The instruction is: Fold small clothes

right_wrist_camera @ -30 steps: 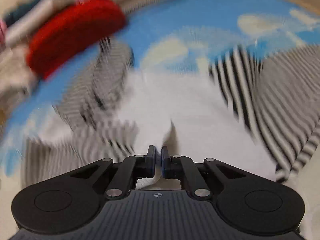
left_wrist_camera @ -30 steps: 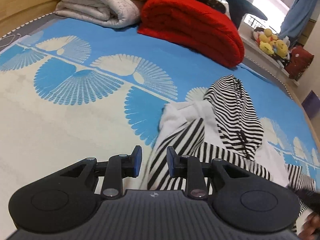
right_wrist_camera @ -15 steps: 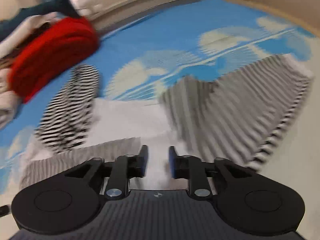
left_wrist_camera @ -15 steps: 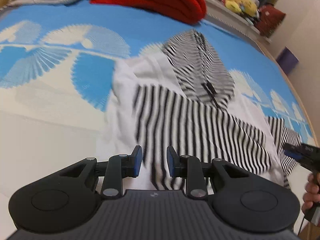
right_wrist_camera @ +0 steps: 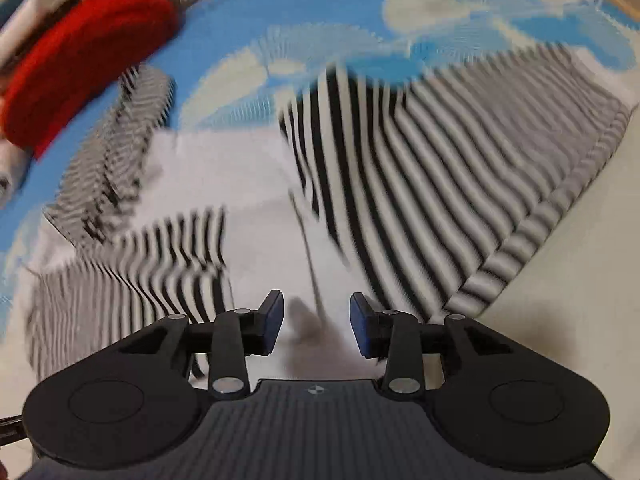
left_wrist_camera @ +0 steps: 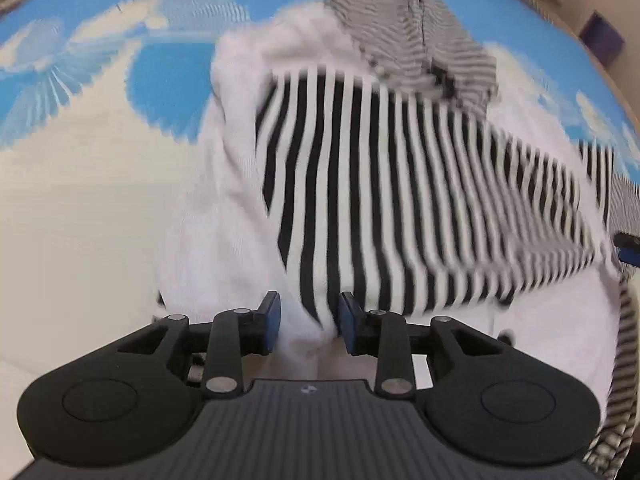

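A small hoodie (left_wrist_camera: 224, 216) with a white body and black-and-white stripes lies on the mat. One striped sleeve (left_wrist_camera: 400, 200) is folded across its body, below the striped hood (left_wrist_camera: 420, 52). My left gripper (left_wrist_camera: 309, 312) hangs low over the hoodie's near edge. Its jaws are opening, and a ridge of cloth shows in the gap, untouched by the pads. In the right wrist view the other striped sleeve (right_wrist_camera: 460, 184) spreads to the right and the hood (right_wrist_camera: 120, 140) lies at the left. My right gripper (right_wrist_camera: 317, 312) is over the white middle (right_wrist_camera: 248, 184), its jaws opening and gripping nothing.
The blue and cream patterned mat (left_wrist_camera: 80, 160) stretches out on all sides. A red folded blanket (right_wrist_camera: 80, 60) lies at the far end beside pale bedding. The right gripper's blue tip (left_wrist_camera: 628, 244) shows at the left wrist view's right edge.
My right gripper, shut on white cloth a second ago, has opened and let it go. My left gripper has come down and closer over the hoodie, and its jaws have widened slightly.
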The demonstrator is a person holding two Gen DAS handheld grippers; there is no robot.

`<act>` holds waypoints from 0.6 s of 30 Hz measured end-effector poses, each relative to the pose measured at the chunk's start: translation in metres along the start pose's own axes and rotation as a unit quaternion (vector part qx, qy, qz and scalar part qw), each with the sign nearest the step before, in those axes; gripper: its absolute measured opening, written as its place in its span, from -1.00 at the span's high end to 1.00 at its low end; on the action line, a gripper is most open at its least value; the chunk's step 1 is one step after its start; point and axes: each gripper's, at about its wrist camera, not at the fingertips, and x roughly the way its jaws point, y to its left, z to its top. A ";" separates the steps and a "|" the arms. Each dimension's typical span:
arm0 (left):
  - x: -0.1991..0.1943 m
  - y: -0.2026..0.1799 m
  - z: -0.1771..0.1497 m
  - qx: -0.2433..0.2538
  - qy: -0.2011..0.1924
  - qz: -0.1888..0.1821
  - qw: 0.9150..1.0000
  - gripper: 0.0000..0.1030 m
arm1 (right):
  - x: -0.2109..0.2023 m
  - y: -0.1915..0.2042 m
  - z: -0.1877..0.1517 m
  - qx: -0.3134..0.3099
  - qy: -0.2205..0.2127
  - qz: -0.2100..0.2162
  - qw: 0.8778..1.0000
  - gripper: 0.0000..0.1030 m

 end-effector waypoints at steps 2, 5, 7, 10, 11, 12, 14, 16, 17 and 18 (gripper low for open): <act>-0.019 -0.008 0.006 0.011 -0.043 -0.004 0.999 0.30 | -0.019 -0.006 0.007 -0.012 -0.032 0.012 0.999 0.16; -0.037 -0.019 0.012 0.016 -0.076 -0.023 0.997 0.15 | -0.037 -0.027 0.018 -0.004 -0.060 0.013 0.998 0.06; -0.041 -0.028 0.014 0.024 -0.085 -0.029 0.996 0.14 | -0.041 -0.046 0.026 0.000 -0.074 -0.001 0.997 0.05; -0.038 -0.043 0.015 0.044 -0.086 -0.019 0.995 0.14 | -0.043 -0.079 0.034 0.009 -0.092 -0.034 0.995 0.05; -0.038 -0.047 0.015 0.049 -0.087 -0.017 0.995 0.14 | -0.043 -0.092 0.036 0.017 -0.096 -0.043 0.994 0.05; -0.039 -0.053 0.013 0.053 -0.089 -0.017 0.995 0.14 | -0.045 -0.109 0.039 0.028 -0.100 -0.053 0.993 0.05; -0.038 -0.057 0.015 0.057 -0.092 -0.017 0.994 0.14 | -0.047 -0.137 0.041 0.055 -0.110 -0.064 0.990 0.05; -0.040 -0.060 0.016 0.058 -0.097 -0.017 0.994 0.14 | -0.047 -0.168 0.046 0.099 -0.126 -0.066 0.985 0.05; -0.040 -0.060 0.015 0.057 -0.098 -0.018 0.993 0.14 | -0.047 -0.180 0.048 0.116 -0.132 -0.068 0.982 0.05; -0.040 -0.061 0.017 0.053 -0.099 -0.018 0.993 0.14 | -0.045 -0.192 0.050 0.134 -0.139 -0.071 0.979 0.05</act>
